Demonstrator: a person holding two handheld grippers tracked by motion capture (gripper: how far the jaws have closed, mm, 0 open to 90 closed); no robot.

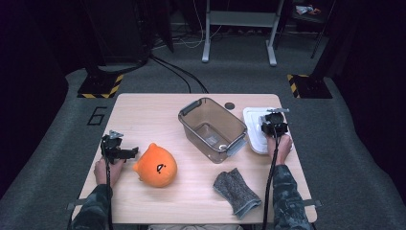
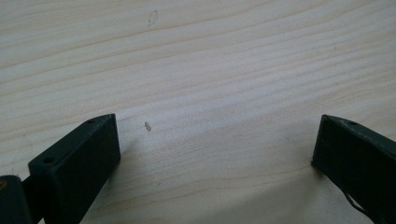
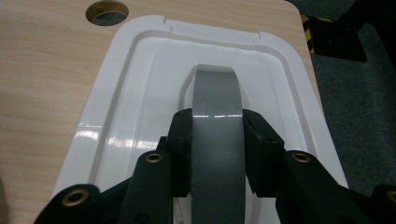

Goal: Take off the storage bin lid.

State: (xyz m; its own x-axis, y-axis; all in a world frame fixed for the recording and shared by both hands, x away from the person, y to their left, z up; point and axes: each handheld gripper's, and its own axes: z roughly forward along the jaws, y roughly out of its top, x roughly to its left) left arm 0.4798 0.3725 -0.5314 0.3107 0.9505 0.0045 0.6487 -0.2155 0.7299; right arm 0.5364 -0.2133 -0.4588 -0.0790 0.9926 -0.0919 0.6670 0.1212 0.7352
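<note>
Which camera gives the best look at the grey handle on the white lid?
The right gripper view: the grey handle on the white lid sits close up with the right gripper shut on it. In the high view the gripper and hand cover it. The left gripper view faces bare table.

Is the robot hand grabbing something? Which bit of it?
Yes. The right gripper is shut on the grey handle of the white lid. The left gripper is open, holding nothing.

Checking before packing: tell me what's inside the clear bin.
The clear bin shows a small pale object at its near end, too small to identify; nothing covers the interior.
</note>
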